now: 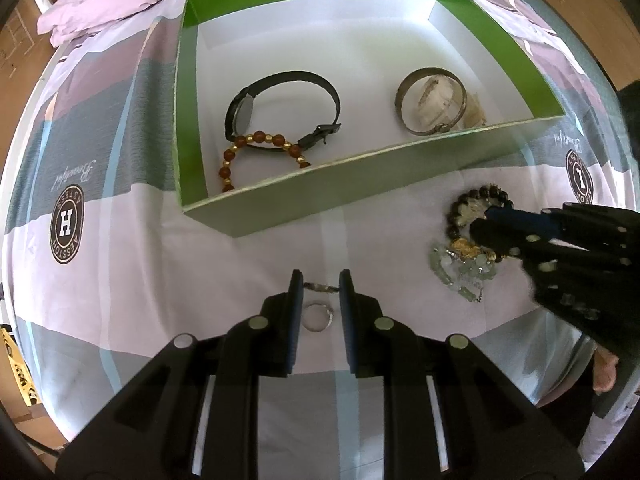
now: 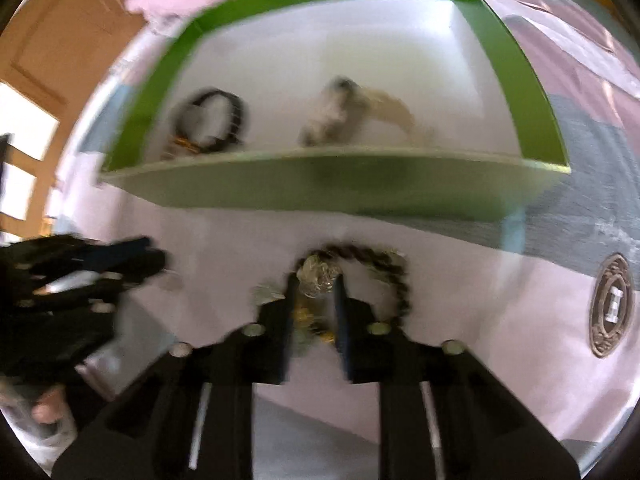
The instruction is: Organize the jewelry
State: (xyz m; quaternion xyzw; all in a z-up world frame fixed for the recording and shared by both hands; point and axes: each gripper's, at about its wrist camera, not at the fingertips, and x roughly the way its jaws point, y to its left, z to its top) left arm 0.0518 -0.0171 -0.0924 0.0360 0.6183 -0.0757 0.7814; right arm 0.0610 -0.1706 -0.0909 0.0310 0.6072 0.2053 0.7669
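Holding watch (image 1: 280,110), amber beads (image 1: 260,148), bangle (image 1: 431,101), green box (image 1: 188,128) (white floor), both claws spread.

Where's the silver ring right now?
In the left wrist view, the silver ring lies on the bedsheet between the open fingers of the left hand-held gripper, just in front of the green box.
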